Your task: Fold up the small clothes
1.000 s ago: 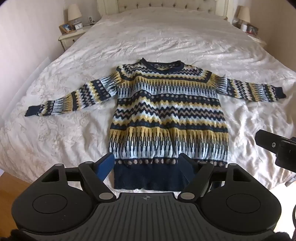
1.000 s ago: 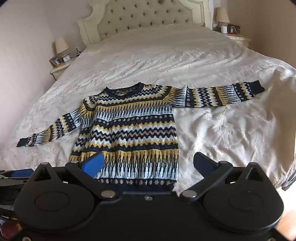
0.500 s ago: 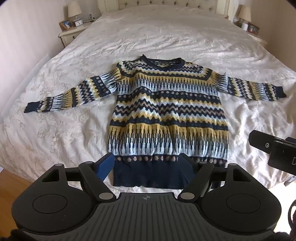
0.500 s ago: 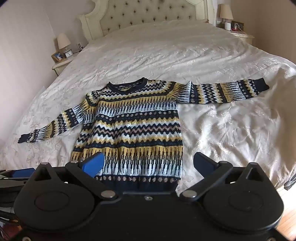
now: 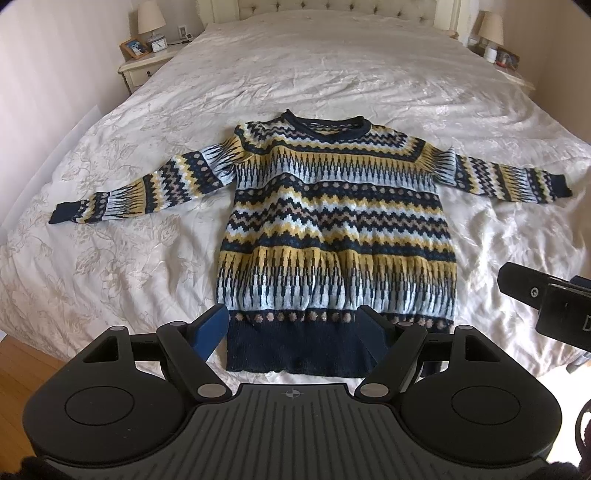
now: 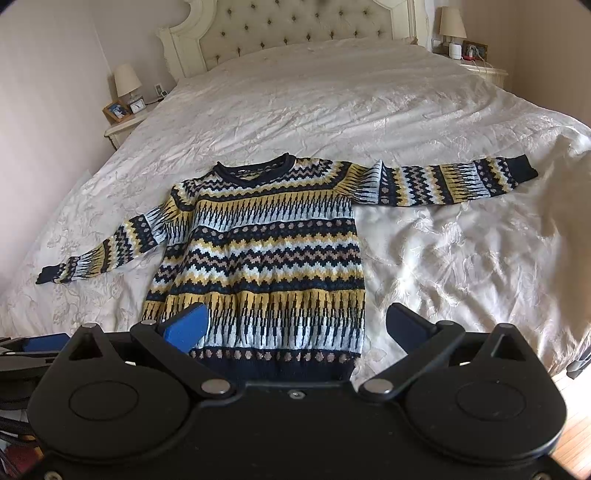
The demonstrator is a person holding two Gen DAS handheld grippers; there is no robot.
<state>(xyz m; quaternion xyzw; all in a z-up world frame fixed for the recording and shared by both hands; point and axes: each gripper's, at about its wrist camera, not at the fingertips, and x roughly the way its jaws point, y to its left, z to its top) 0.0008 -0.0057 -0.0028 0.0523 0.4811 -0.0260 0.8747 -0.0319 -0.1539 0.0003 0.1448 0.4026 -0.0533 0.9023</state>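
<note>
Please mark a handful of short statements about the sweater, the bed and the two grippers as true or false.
1. The sweater lies flat on the bed with both sleeves spread out. True.
2. The left gripper has its jaws clamped on the hem. False: its jaws stand open, with nothing held between them.
3. The sweater is already folded in half. False: it is fully laid out, neckline towards the headboard.
4. The right gripper is empty, jaws open. True.
5. A lamp stands on the bedside table. True.
</note>
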